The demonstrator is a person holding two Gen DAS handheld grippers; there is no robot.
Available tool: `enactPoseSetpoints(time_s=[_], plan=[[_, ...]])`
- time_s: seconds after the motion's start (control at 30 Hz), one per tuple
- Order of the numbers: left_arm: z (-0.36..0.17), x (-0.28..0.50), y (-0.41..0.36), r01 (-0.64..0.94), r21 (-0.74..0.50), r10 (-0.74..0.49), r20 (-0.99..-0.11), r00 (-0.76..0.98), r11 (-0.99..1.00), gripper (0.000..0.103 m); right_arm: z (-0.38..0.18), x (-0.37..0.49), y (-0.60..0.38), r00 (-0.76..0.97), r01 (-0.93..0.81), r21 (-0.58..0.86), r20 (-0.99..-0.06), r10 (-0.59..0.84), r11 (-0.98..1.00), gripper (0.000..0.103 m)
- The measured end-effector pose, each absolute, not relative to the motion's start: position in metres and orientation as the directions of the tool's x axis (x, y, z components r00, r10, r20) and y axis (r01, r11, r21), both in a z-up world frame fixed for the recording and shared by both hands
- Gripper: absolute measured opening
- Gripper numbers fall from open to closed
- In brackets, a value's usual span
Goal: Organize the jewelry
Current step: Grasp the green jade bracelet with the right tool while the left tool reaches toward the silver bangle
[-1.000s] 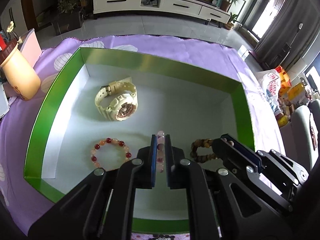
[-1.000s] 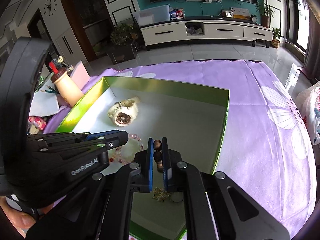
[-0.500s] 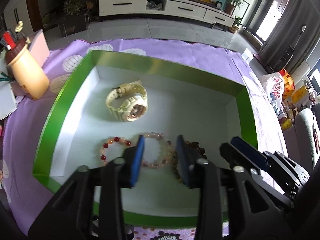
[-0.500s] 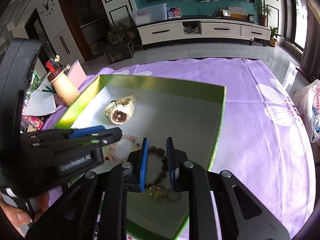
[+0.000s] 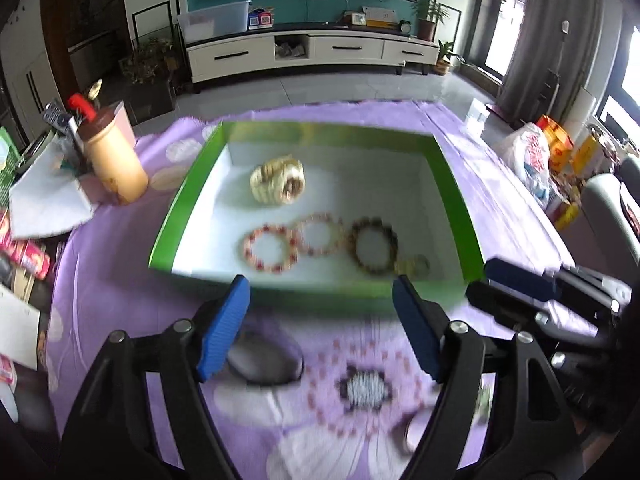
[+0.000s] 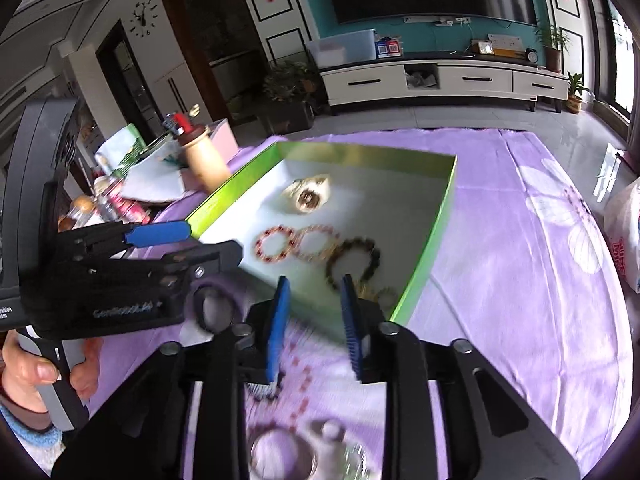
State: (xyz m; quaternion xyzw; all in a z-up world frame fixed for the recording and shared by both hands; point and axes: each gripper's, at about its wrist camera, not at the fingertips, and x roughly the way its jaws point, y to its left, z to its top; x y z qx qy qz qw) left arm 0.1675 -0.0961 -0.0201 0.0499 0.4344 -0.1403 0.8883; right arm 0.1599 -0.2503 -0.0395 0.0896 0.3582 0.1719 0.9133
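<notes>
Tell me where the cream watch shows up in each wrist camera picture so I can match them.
Left wrist: the cream watch lies in the far part of the green box, above center, left of middle.
Right wrist: the watch sits just left of center, toward the box's far end.
Shared landmark: the red bead bracelet nearer the camera.

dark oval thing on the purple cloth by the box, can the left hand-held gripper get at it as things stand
Probably yes. The dark oval object lies on the cloth in front of the green box, just beyond the left hand-held gripper, whose jaws are opening with nothing between them and nothing blocking the way.
</notes>
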Motion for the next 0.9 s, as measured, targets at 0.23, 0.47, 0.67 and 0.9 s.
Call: enactPoseSetpoints(time_s=[0.23,0.47,0.67,0.9], plan=[[-0.048,0.107,-0.084,0.318,-0.074,-0.239,-0.821,0.518,0.945,0.075,-0.063,0.116,-0.250,0.640,-0.221,0.287,-0.678,0.360,0.932,0.030],[-0.077,0.071,-0.098,0.365,-0.084,-0.259,-0.847,0.464,0.927,0.075,-0.097,0.087,-0.257,0.611,-0.134,0.248,-0.741,0.277,0.959,0.030],[-0.099,0.060,-0.112,0.385,-0.057,-0.242,-0.860,0.450,0.921,0.075,-0.114,0.082,-0.256,0.600,-0.114,0.218,-0.762,0.242,0.969,0.030],[-0.110,0.063,-0.125,0.406,-0.020,-0.216,-0.870,0.444,0.914,0.069,-0.120,0.084,-0.256,0.618,-0.121,0.181,-0.756,0.217,0.976,0.028]])
